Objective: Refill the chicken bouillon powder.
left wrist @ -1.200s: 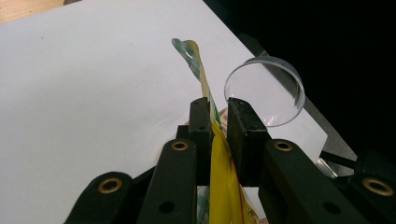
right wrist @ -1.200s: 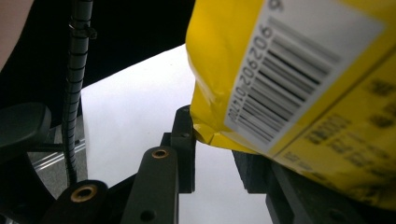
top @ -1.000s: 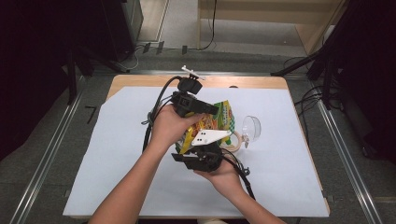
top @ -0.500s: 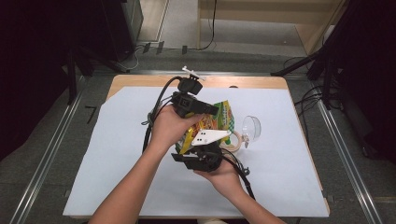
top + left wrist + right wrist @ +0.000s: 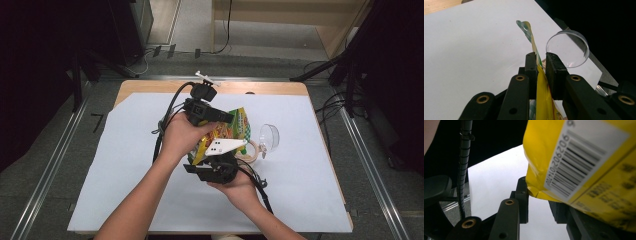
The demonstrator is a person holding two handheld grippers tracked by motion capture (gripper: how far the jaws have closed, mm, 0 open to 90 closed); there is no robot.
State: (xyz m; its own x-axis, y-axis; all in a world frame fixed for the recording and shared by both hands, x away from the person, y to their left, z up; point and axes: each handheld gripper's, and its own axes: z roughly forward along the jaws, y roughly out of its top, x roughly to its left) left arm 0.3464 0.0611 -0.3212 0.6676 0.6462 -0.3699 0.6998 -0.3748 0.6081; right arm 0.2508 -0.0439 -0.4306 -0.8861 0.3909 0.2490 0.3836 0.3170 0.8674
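A yellow snack bag [image 5: 233,129] with green print is held up above the white sheet between my two grippers. My left gripper [image 5: 226,120] comes in from the left and is shut on the bag's upper edge. In the left gripper view the flat seam of the bag [image 5: 541,100] is pinched between that gripper's jaws [image 5: 540,64]. My right gripper [image 5: 216,160] sits below, under its white plate, and points up at the bag's bottom. In the right gripper view the barcode corner of the bag [image 5: 584,157] sits between the tips of its jaws [image 5: 539,202], covering the right one.
A clear round dish [image 5: 270,136] [image 5: 569,47] lies on its side just right of the bag, with a tape roll [image 5: 253,150] beside it. A white sheet [image 5: 125,165] covers the wooden table [image 5: 260,87]. Cables trail from both grippers.
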